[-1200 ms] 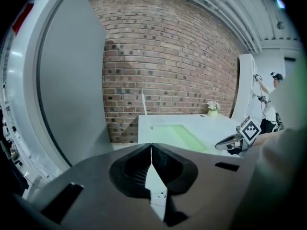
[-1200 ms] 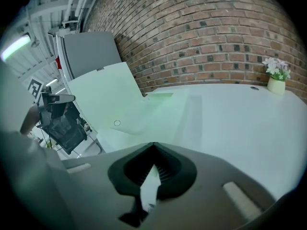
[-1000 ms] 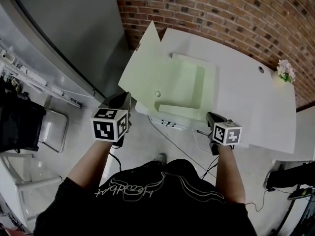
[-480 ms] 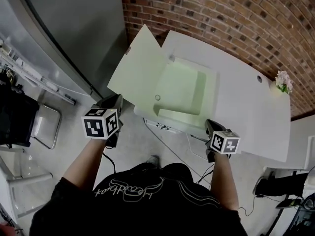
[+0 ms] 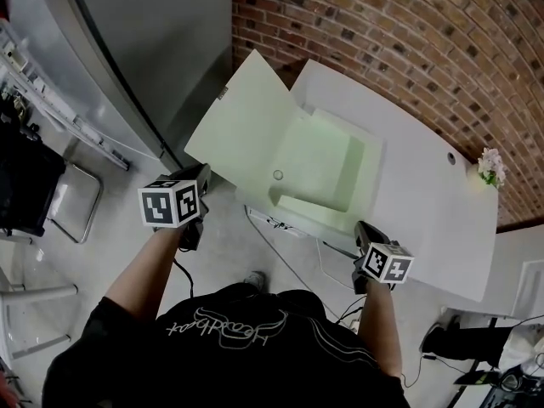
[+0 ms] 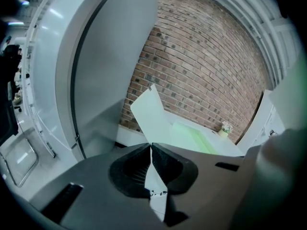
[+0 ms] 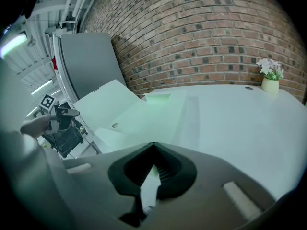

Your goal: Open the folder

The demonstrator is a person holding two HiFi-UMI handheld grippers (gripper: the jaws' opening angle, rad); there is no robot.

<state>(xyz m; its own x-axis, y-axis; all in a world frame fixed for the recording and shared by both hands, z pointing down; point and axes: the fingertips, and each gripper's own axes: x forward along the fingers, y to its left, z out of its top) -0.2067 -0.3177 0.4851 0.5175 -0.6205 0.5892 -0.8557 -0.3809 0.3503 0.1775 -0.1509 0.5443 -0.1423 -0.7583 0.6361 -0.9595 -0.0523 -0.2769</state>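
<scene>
The pale green folder [image 5: 327,160] lies open on the white table [image 5: 425,219]. Its cover flap [image 5: 246,121] is spread to the left and overhangs the table's edge, and a round snap [image 5: 278,175] shows on the inside. My left gripper [image 5: 202,177] is just off the flap's near-left edge, shut, with nothing between its jaws. The left gripper view has those jaws [image 6: 151,146] closed and the flap [image 6: 153,111] beyond them. My right gripper [image 5: 364,230] hovers at the table's near edge, right of the folder, jaws [image 7: 153,145] closed on nothing, with the folder [image 7: 115,111] ahead to its left.
A brick wall [image 5: 399,32] runs behind the table. A small flower pot [image 5: 487,167] stands at the table's far right corner. A tall grey panel [image 5: 144,49] rises left of the table, with a folding chair [image 5: 72,206] on the floor beside it. Cables hang under the table's front edge.
My left gripper has dropped lower and drawn back from the flap's edge, rolling a little. The right gripper has kept still. The folder stays open.
</scene>
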